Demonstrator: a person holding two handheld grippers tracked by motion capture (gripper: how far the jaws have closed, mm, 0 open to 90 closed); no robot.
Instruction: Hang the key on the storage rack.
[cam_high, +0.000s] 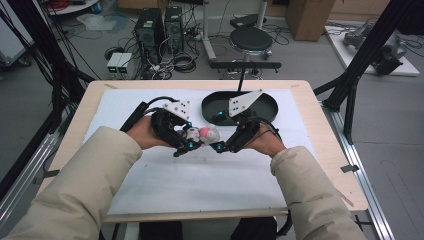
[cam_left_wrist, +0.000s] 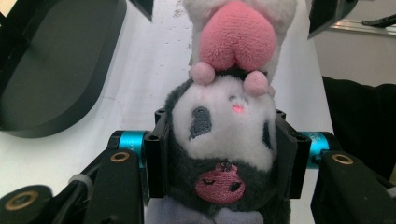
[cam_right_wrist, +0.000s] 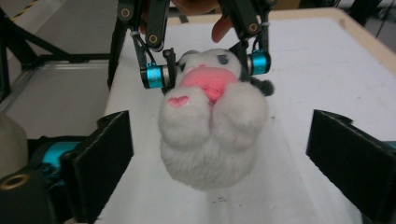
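The plush toy (cam_left_wrist: 224, 140) is clamped at its head by the left tool (cam_left_wrist: 223, 149), while the right tool (cam_right_wrist: 219, 158) is held apart just right of it; no writing can be read.

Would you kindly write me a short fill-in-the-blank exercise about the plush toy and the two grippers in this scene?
1. The left gripper is shut on the head of the ____ toy.
2. The right gripper has its jaws ____ on either side of the toy's white body.
3. The heart on the plush toy is coloured ____.
4. The black tray lies on the ____ mat.

Missing words: plush; open; pink; white
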